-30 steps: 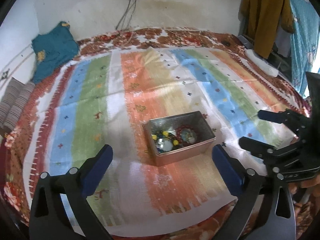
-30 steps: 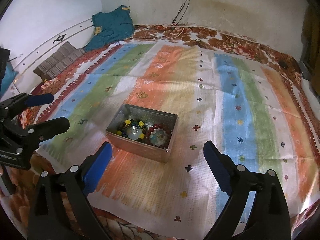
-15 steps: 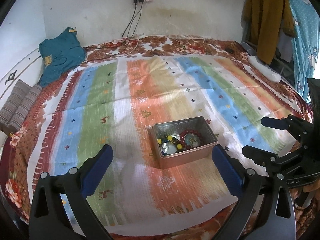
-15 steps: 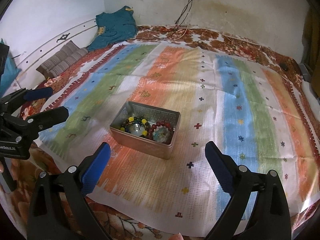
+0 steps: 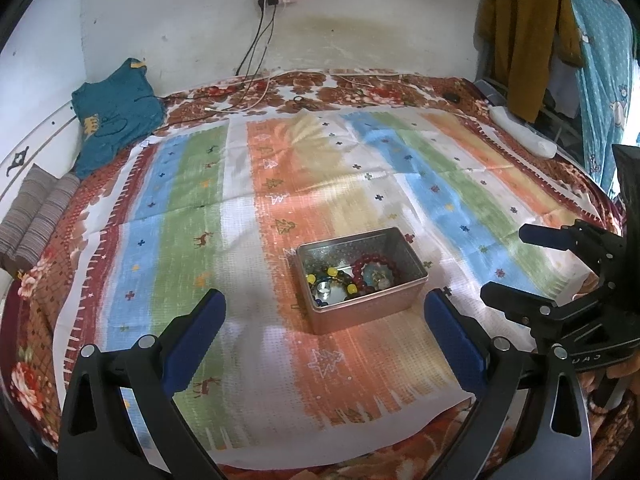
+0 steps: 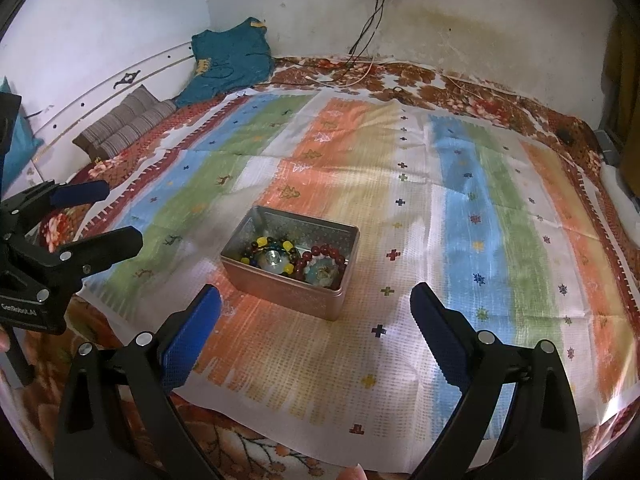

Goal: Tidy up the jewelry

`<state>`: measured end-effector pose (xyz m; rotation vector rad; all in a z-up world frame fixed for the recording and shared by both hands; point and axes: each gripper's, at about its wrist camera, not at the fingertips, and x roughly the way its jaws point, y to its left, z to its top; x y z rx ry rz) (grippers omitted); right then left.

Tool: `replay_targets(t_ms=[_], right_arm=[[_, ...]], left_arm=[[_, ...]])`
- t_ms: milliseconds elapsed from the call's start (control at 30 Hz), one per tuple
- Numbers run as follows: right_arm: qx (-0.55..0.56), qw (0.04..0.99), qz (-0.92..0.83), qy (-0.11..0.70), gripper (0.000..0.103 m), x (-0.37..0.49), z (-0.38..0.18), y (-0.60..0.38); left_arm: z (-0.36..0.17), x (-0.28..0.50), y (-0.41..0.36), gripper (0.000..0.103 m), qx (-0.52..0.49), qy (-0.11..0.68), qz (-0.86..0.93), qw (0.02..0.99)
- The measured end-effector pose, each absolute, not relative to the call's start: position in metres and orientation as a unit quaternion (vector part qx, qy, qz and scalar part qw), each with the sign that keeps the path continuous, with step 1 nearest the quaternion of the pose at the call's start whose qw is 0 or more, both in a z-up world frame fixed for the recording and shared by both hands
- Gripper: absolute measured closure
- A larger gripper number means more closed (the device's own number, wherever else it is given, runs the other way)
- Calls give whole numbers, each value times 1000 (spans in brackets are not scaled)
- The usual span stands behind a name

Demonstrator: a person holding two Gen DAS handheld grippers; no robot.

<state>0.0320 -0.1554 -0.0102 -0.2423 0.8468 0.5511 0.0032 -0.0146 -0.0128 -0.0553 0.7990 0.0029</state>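
A rectangular metal tin (image 5: 404, 306) (image 6: 280, 290) sits on a striped cloth on the bed. Inside it lie a red bead bracelet (image 5: 374, 261) (image 6: 324, 251) and a dark bracelet with yellow beads (image 5: 332, 274) (image 6: 272, 245), each ringing a small round piece. My left gripper (image 5: 324, 304) hangs open, pulled back from the tin and above the cloth's near edge; it also shows at the left of the right wrist view as the left gripper (image 6: 102, 212). My right gripper (image 6: 316, 300) is open too, nothing between its fingers; the left wrist view shows the right gripper (image 5: 508, 260) at the right.
The striped cloth (image 5: 192, 208) covers a floral bedspread (image 5: 24, 304). A teal garment (image 5: 114, 116) and striped cushions (image 5: 36, 212) lie at the far left. Cables (image 5: 256, 52) drop from a wall socket. Clothes (image 5: 524, 32) hang at the right beside a white object (image 5: 524, 136).
Both grippers have drawn back and risen away from the tin, so more of the bed and wall shows. The tin and its bracelets have not moved. Both stay open.
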Motion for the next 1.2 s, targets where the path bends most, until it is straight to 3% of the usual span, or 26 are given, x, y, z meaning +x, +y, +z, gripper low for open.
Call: replay_targets(t_ms=[1200], right_arm=[[-93,879,262,388,6,26,0,-160]], left_arm=[[-7,-7,-16,6,-18,364,-7,931]])
